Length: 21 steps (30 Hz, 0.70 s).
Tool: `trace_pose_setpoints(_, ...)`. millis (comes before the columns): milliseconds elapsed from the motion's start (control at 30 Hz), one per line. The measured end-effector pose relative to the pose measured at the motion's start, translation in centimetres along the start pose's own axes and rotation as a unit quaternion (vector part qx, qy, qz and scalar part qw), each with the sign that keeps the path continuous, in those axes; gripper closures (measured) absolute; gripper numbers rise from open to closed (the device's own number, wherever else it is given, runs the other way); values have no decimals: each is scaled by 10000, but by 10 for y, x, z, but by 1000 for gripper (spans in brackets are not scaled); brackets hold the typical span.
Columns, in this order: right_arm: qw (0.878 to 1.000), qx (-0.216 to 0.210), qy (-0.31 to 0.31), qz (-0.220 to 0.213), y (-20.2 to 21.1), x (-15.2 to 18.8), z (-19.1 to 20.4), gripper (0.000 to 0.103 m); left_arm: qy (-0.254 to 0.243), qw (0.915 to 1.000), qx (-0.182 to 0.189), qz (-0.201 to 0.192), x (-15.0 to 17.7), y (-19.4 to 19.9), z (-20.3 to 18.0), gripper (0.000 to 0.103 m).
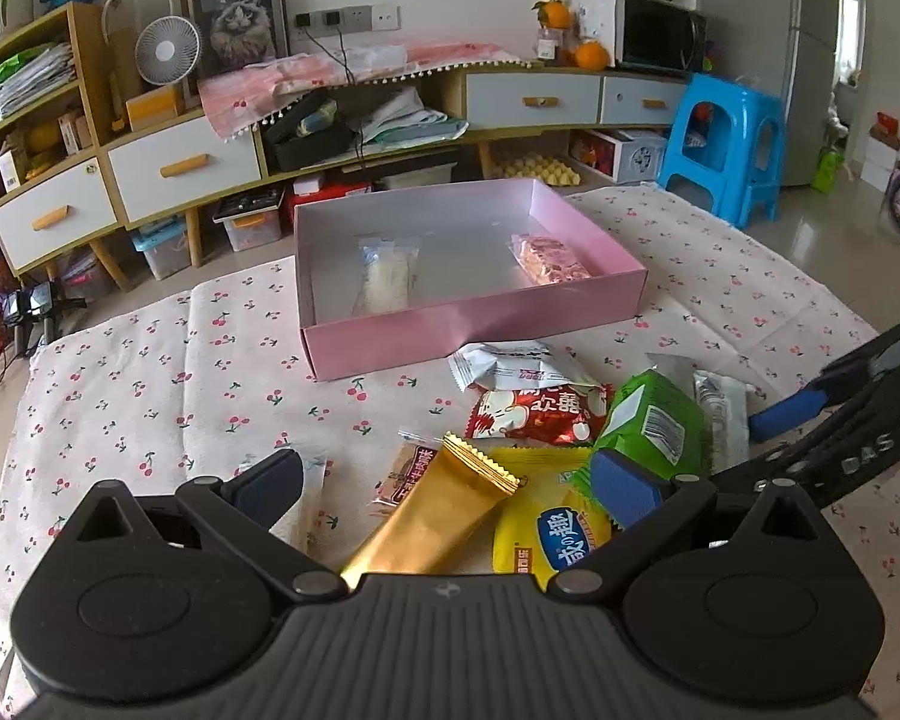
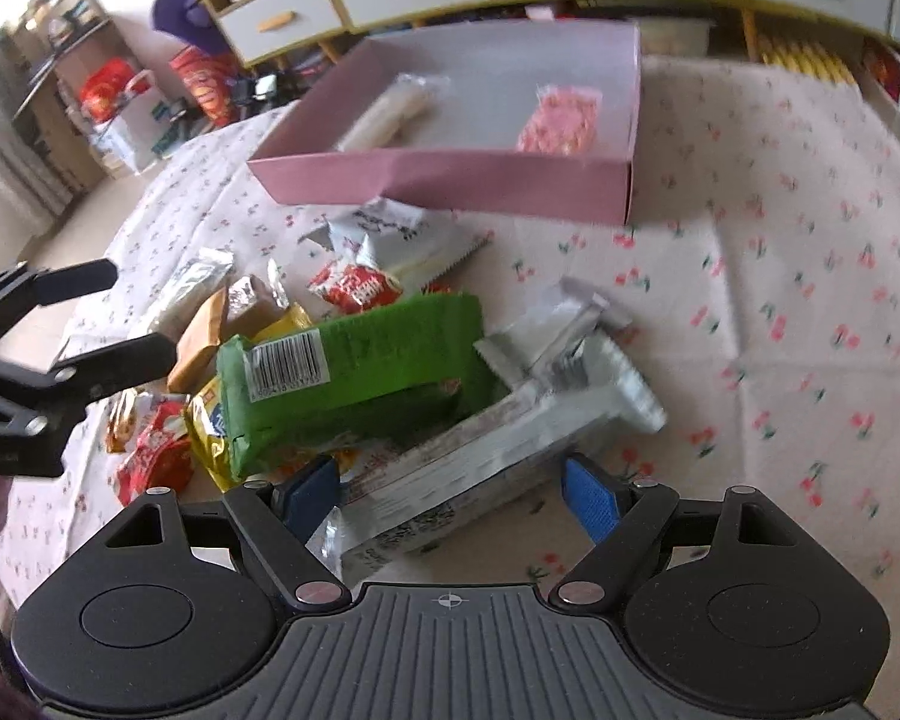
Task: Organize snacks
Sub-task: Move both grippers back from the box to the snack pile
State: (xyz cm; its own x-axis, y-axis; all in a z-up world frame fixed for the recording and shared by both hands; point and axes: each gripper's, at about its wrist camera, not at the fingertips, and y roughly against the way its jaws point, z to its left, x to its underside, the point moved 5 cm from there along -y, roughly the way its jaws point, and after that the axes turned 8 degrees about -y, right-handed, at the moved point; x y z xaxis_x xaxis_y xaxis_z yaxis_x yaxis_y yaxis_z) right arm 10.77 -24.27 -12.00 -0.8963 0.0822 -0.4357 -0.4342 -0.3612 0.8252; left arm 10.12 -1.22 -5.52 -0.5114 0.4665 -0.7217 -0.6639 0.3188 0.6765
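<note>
pink box [image 1: 390, 348] | green packet [image 2: 354, 378] | white cloth [image 1: 120, 372] (red cherries)

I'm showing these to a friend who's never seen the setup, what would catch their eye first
Probably the pink box open at the far side of the cherry-print tablecloth, with only two wrapped snacks inside. Next, the bright heap of packets in front of it, topped by a green packet. The right gripper is open, straddling a silver packet; the left gripper hovers open over the gold packet.
</note>
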Motion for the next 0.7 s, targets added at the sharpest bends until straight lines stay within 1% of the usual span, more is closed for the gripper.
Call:
trace_pose_setpoints(67,9999,19,-141,28,-3,1,0,15,0,10000,50,-18,0,1,-1,1)
trace_pose_setpoints(167,9997,123,-43,202,-7,2,-3,12,14,9999,170,-28,-1,0,-4,1)
trace_pose_setpoints(267,9989,166,138,410,-4,5,-10,11,-17,9995,310,-42,-2,-2,-10,1)
trace_pose_setpoints(400,9976,206,79,664,7,6,-29,11,-126,9985,532,-73,-6,-3,-24,1)
trace_pose_setpoints(567,9961,620,71,623,20,7,-53,11,-272,9965,789,-69,-8,-4,-42,3)
trace_pose_setpoints(633,9957,702,-1,597,25,8,-60,11,-331,9957,866,-55,-10,-5,-49,4)
trace_pose_setpoints(700,9959,705,-72,567,29,7,-65,11,-396,9949,927,-33,-12,-8,-56,8)
